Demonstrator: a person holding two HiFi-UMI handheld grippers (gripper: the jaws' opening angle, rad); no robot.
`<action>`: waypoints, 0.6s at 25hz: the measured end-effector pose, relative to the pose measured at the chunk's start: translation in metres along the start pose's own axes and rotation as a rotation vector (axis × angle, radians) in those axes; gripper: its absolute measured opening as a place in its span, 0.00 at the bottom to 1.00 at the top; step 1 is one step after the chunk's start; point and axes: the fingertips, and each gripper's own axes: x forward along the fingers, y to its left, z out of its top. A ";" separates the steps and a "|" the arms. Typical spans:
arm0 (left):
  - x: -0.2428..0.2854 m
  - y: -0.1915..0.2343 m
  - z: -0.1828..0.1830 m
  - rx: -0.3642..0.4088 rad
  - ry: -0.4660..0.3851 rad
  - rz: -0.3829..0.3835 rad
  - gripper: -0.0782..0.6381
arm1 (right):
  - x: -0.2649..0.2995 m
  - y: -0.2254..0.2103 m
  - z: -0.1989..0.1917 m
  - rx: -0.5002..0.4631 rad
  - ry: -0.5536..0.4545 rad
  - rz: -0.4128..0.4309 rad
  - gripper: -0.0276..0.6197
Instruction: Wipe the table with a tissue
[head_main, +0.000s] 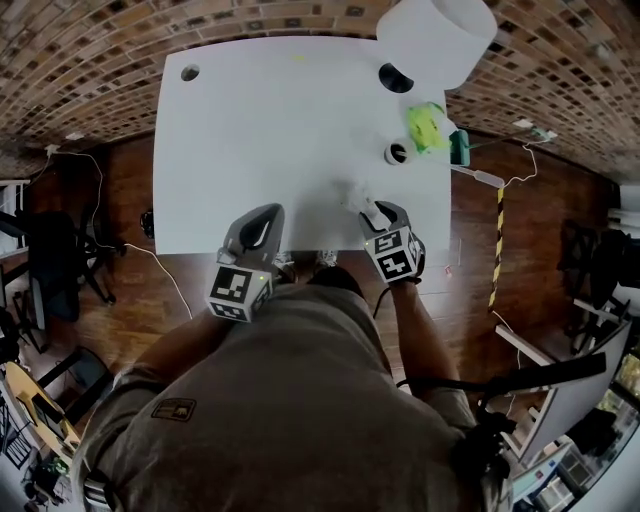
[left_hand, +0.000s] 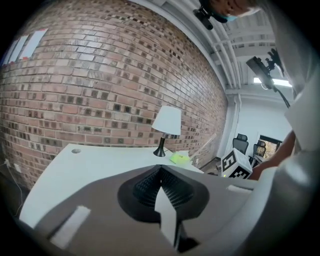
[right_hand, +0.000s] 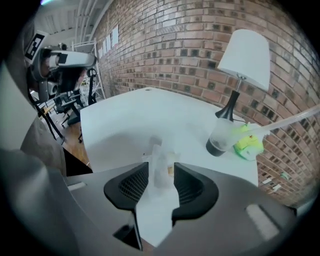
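Observation:
A crumpled white tissue lies at the near right of the white table. My right gripper points down at it. In the right gripper view the tissue stands up between the two black pads of that gripper; a gap shows on each side, so the jaws are open. My left gripper hovers at the table's front edge, left of the right one. The left gripper view shows that gripper with its pads meeting at the tips and nothing between them.
A white-shaded lamp stands at the far right corner, with a green tissue pack and a clear cup in front of it. A cable hole marks the far left corner. Chairs and cables are on the wooden floor around.

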 end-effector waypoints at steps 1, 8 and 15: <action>0.000 -0.002 0.000 0.002 -0.001 -0.005 0.11 | -0.009 0.003 0.008 0.005 -0.039 0.001 0.27; -0.001 -0.009 -0.004 0.011 0.005 -0.036 0.11 | -0.061 0.048 0.063 0.024 -0.264 0.041 0.06; -0.004 -0.008 -0.005 0.011 -0.001 -0.038 0.11 | -0.095 0.068 0.093 0.041 -0.401 0.057 0.06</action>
